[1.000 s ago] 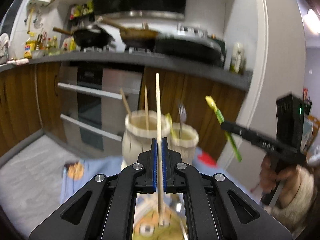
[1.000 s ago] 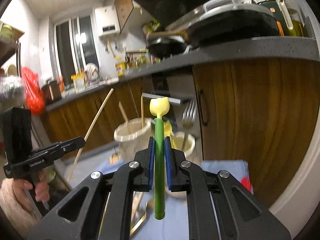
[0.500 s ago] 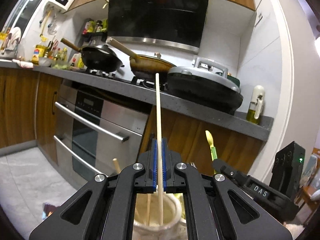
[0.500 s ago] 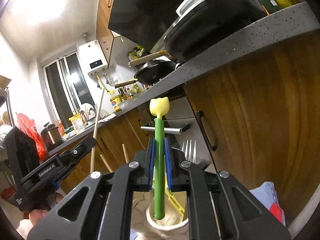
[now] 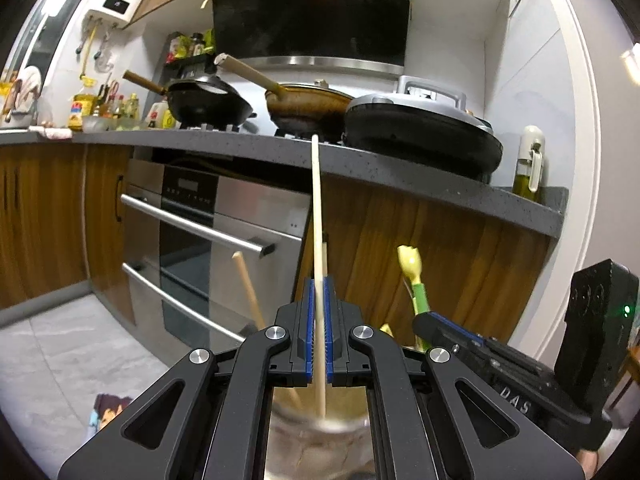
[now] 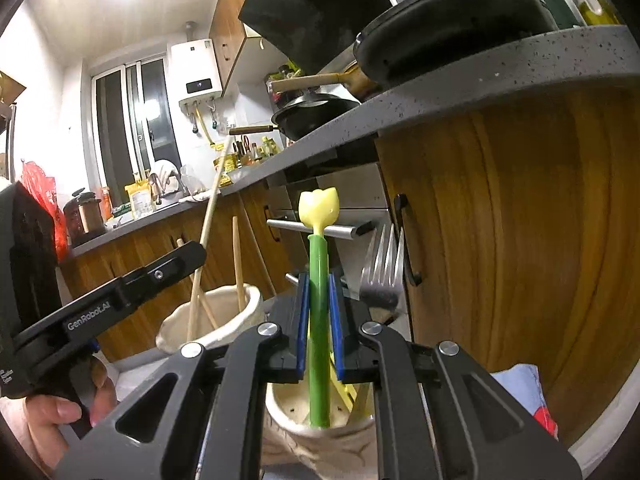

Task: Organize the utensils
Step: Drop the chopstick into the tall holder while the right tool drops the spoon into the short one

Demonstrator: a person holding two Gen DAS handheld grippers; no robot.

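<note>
My left gripper (image 5: pixel 318 316) is shut on a wooden chopstick (image 5: pixel 317 216) that stands upright, its lower end inside the mouth of a cream holder (image 5: pixel 320 432) just below the fingers. That holder (image 6: pixel 224 316) has other chopsticks leaning in it. My right gripper (image 6: pixel 319 312) is shut on a green utensil with a yellow tulip-shaped tip (image 6: pixel 319 248); its lower end dips into a second cream holder (image 6: pixel 320 428) that also holds a metal fork (image 6: pixel 382 272) and a yellow piece. The right gripper (image 5: pixel 424 320) shows beside the left one, and the left gripper (image 6: pixel 192 254) shows at the left of the right wrist view.
A grey kitchen counter (image 5: pixel 400 172) with pans and a stove overhangs wooden cabinets and a steel oven (image 5: pixel 224 232) just behind the holders. A blue patterned cloth (image 6: pixel 524 384) lies under them. A hand (image 6: pixel 52 412) grips the left tool. Grey floor tiles (image 5: pixel 60 360) spread to the left.
Both grippers came closer to the holders and lower. The chopstick's end and the green utensil's end now sit inside the holders' mouths. The grips have not changed.
</note>
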